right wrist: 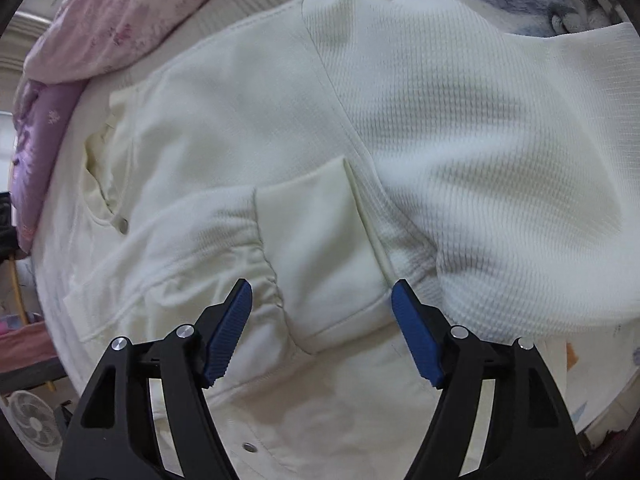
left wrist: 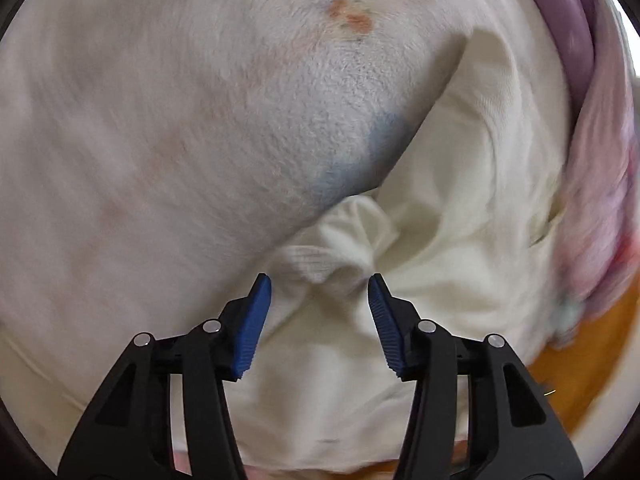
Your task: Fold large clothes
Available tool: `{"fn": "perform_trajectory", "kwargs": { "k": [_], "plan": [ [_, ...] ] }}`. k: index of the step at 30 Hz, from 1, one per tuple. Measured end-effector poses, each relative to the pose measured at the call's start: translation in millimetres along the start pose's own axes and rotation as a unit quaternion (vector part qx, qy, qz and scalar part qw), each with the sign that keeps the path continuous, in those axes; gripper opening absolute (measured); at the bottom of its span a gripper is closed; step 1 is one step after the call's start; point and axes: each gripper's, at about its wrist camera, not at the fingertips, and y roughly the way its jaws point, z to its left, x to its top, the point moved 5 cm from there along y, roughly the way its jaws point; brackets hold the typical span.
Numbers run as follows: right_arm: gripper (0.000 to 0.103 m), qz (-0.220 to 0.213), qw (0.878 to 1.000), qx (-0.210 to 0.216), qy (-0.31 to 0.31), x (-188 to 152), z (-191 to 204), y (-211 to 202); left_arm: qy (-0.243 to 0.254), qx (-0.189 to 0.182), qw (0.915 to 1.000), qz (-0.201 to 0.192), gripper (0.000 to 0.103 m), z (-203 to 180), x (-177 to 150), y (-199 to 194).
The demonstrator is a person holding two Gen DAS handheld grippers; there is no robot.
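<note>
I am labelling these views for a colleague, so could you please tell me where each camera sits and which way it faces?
Left wrist: on the left claw, looking steeply down at a bunched fold of the cream garment on a white blanket; only the open blue-padded fingers show.
Right wrist: on the right claw, looking steeply down at the garment's sleeve cuff; only its open fingers show.
Shared: the cream garment and the pink and purple bedding.
</note>
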Motion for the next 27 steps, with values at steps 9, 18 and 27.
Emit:
{"fn": "perform_trajectory", "kwargs": {
  "k": [9, 18, 27],
  "plan": [
    [0.008, -0.013, 0.998, -0.061, -0.021, 1, 4, 6, -0.141, -0.067, 0.9877, -0.013, 0.013, 38, -2, 5],
    [0.007, -0.009, 0.998, -0.055, 0.019, 8, -24, -8, 0.082, 0.120, 0.9889, -0.029, 0.035, -26, -6, -1],
    [0.043, -0.035, 0.999, -0.003, -0.041, 34, 8, -12, 0.171, 0.093, 0.9736, -0.119, 0.046, -131, 88, -30]
  ]
}}
